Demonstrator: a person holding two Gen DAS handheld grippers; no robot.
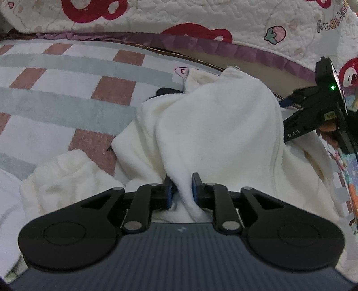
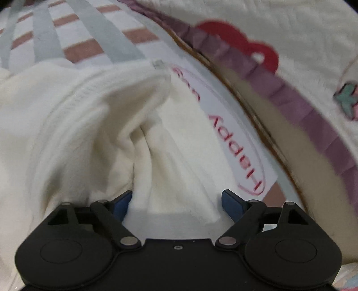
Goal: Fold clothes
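A cream fleece garment (image 1: 214, 125) lies bunched on a checked bed sheet (image 1: 67, 94). My left gripper (image 1: 181, 190) is shut on a fold of the garment, which drapes up and away from the blue pads. In the right wrist view the same garment (image 2: 94, 125) fills the left and middle. My right gripper (image 2: 176, 201) stands open, its blue pads (image 2: 231, 201) wide apart, with a thick fold of the fleece lying between them. The right gripper's black body (image 1: 317, 112) shows at the right edge of the left wrist view, held by a hand.
A quilted cover (image 1: 201, 20) with red and strawberry prints and a purple frill (image 1: 246, 51) runs along the back. A white label with red writing (image 2: 237, 143) lies on the sheet beside the garment. More white fleece (image 1: 58, 179) lies at the lower left.
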